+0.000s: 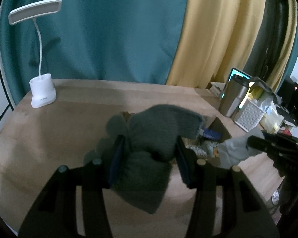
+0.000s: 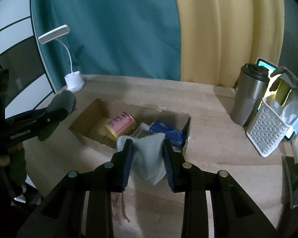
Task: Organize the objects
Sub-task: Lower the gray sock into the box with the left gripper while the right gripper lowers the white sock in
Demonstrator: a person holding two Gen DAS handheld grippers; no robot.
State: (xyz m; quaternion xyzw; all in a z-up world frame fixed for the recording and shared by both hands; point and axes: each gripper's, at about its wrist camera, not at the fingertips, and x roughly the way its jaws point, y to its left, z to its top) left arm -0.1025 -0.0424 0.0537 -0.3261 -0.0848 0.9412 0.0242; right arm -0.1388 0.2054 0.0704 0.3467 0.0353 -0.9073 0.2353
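Right hand-held gripper view alone shows pink can.

Dark knit cloth; pale soft cloth; matt wood table; brushed-metal tumbler.

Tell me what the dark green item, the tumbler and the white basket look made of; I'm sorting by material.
Dark green item, clamped in the left gripper: probably knitted fabric, matte and fuzzy, sagging in folds. Tumbler: likely stainless steel, with a brushed grey sheen and a dark, probably plastic lid. White basket: apparently moulded plastic, judging by its even lattice of holes and smooth rim.
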